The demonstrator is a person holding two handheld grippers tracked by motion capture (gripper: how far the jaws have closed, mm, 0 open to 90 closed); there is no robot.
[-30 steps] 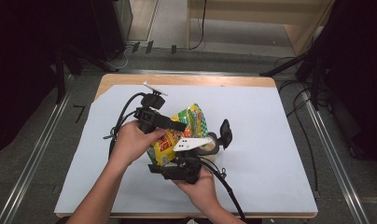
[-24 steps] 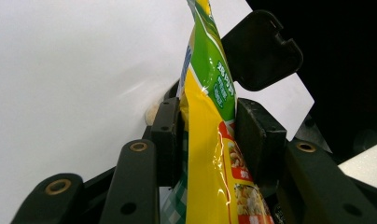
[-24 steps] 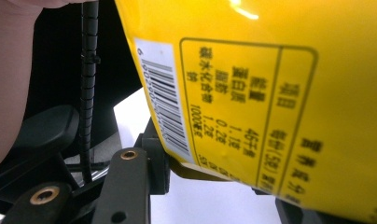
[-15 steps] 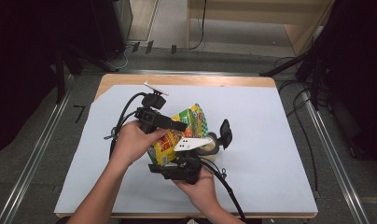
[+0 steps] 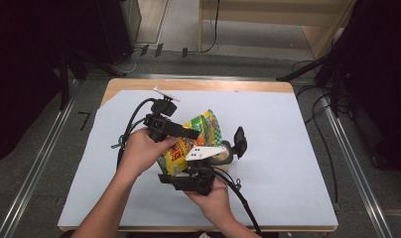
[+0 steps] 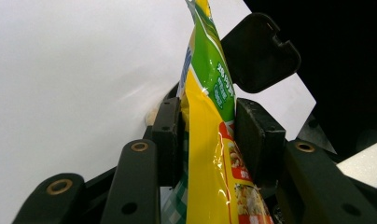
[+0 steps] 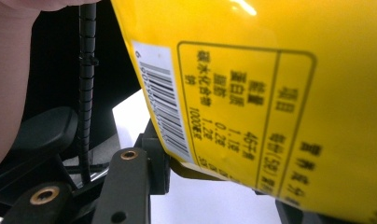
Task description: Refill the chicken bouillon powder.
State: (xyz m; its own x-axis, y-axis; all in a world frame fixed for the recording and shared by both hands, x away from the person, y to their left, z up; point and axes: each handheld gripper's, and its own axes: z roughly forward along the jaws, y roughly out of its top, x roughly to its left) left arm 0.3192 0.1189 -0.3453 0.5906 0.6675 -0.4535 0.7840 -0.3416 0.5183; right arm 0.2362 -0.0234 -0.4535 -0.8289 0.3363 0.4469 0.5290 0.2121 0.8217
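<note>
Both hand-held grippers, left point(image 6: 207, 140) and right point(image 5: 193, 181), clamp the yellow snack bag point(image 5: 188, 144) above the worktop point(image 5: 288, 148); it looks unopened.

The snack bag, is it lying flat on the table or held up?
Held up: both grippers clamp the bag, which stands on edge between the left gripper's pads.

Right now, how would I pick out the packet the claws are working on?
On the white table cover, look just left of centre, where both hands meet. The snack packet is held there between the two claws, the only glossy yellow-and-green thing among black gear.
</note>
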